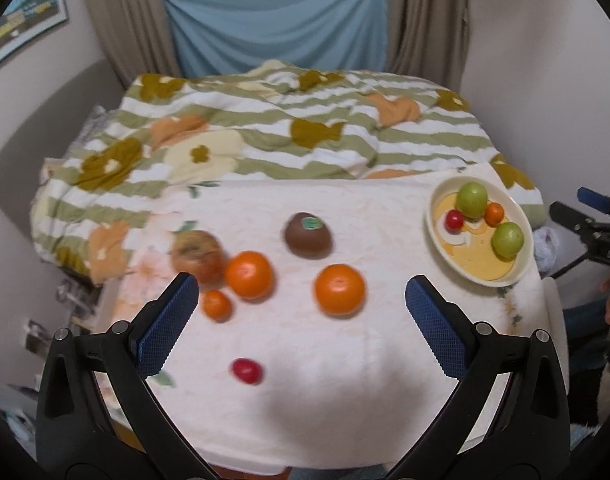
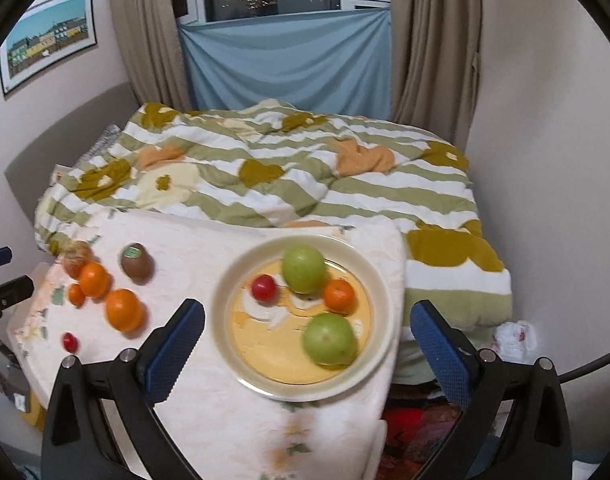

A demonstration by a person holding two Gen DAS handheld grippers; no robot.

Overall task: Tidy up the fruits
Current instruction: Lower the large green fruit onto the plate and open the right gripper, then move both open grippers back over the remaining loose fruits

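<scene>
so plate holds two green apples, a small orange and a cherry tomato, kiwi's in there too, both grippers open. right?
Not quite: the kiwi lies on the tablecloth, outside the plate, as the left wrist view shows. The rest holds: two green apples, small orange and cherry tomato on the plate, left gripper and right gripper open.

Left gripper (image 1: pixel 297 304): we hold it spread wide, nothing between its blue pads (image 1: pixel 167 328).
Right gripper (image 2: pixel 307 328): we hold it spread wide too, nothing gripped.
</scene>
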